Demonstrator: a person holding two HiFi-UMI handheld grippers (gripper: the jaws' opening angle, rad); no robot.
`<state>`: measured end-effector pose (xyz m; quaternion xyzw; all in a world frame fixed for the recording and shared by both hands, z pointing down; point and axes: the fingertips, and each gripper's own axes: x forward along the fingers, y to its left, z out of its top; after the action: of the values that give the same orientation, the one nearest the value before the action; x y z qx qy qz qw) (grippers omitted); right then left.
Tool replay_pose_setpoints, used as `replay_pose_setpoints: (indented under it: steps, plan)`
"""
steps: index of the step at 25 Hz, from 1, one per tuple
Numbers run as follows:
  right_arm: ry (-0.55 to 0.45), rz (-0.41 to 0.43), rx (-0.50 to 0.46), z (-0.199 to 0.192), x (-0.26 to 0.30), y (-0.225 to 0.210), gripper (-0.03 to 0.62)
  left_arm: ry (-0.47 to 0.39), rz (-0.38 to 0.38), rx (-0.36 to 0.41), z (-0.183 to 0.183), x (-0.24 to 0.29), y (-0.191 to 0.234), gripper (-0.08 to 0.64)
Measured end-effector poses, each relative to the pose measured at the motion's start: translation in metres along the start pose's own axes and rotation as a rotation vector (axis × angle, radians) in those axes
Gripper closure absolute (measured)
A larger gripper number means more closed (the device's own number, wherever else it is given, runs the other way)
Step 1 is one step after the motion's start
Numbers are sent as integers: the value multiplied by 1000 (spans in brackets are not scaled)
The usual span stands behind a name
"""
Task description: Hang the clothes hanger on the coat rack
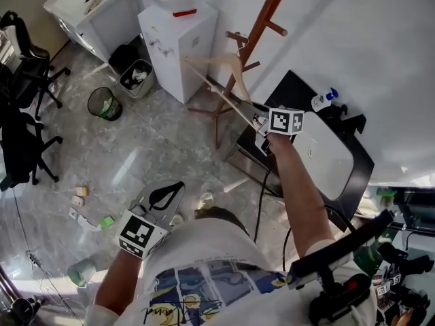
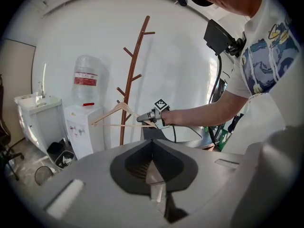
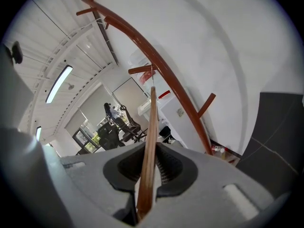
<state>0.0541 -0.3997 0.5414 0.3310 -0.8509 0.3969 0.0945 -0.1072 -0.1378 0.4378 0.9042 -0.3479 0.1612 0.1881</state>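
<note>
The right gripper [image 1: 258, 119] is clamping one end of the wooden clothes hanger [image 1: 216, 61], its jaws closed narrowly on the pale bar. In the right gripper view the bar [image 3: 149, 141] is running straight out from between the jaws of that gripper [image 3: 148, 177], up and away. The person is reaching out with this arm and holding the hanger out ahead of the gripper, in the air beside the coat rack [image 1: 264, 15].

Just past the hanger's far end, the brown trunk of the coat rack [image 3: 164, 72] is sweeping across with its short pegs sticking out. The hanger's thin wire hook is sitting very near one of the lower pegs; I cannot tell whether it is resting on it.

The left gripper [image 1: 165, 197] is hanging low by the person's side, well apart from the hanger, its jaws [image 2: 153, 172] pressed together with nothing between them. It is pointing toward the coat rack [image 2: 134, 70], the hanger [image 2: 116, 112] and the right gripper [image 2: 146, 118]. Beyond the hanger, a white water dispenser [image 1: 180, 43] is standing against the wall.
</note>
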Motion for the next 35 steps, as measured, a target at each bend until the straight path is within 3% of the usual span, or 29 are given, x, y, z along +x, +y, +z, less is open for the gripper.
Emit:
replay_pose_setpoints:
  steps: [14,26,35]
  plan:
    - [-94,-136,-163,-4,6,-39,537,42,-8,-1,2,15,1,555]
    - [-151,-178,-226,-1,7,-58,531,44,7,36,8,24,6,555]
    - [-148,-219,-248,-5,5,-70,513,52,3,23,9,26,6,555]
